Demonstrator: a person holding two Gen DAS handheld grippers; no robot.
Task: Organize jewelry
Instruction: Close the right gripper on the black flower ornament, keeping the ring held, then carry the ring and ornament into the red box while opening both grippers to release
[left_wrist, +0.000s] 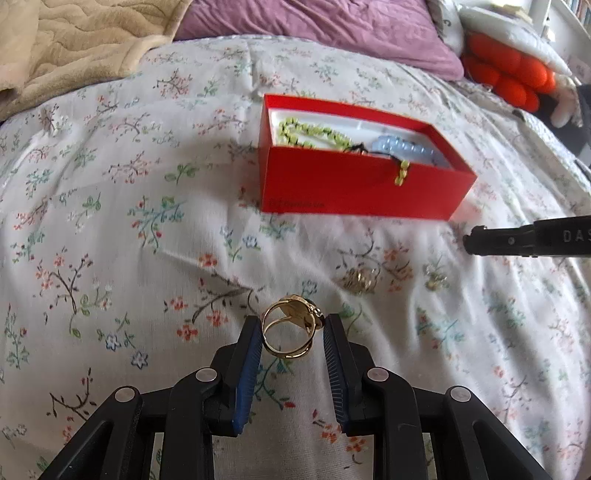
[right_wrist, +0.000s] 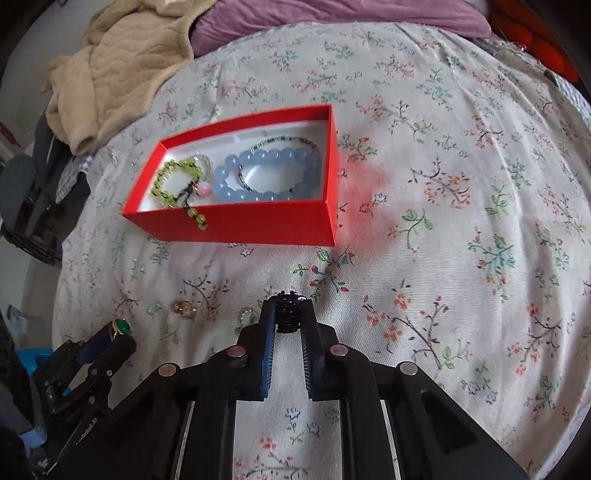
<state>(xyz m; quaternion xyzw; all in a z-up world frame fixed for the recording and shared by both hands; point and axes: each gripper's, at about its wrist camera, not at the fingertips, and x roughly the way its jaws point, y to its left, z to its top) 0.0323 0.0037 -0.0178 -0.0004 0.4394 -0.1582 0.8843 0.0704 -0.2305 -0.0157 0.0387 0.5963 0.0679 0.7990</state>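
My left gripper (left_wrist: 291, 325) is shut on a gold ring (left_wrist: 291, 355), held just above the floral bedspread; in the right wrist view the ring's green stone (right_wrist: 123, 327) shows at that gripper's tips. My right gripper (right_wrist: 288, 304) points steeply down and is shut on a small black beaded piece (right_wrist: 288, 315) at the sheet. Beyond both stands an open red box (left_wrist: 354, 192) (right_wrist: 258, 225). It holds a green bead bracelet (right_wrist: 177, 181), with one end hanging over the front wall, and a blue bead bracelet (right_wrist: 266, 173).
Loose on the sheet lie a gold piece (right_wrist: 183, 306) (left_wrist: 360, 278) and a small pale one (right_wrist: 246, 314). A beige blanket (right_wrist: 110, 66), a purple pillow (left_wrist: 314, 26) and an orange plush thing (left_wrist: 513, 77) lie at the back. The bed's edge drops off at the left (right_wrist: 55, 236).
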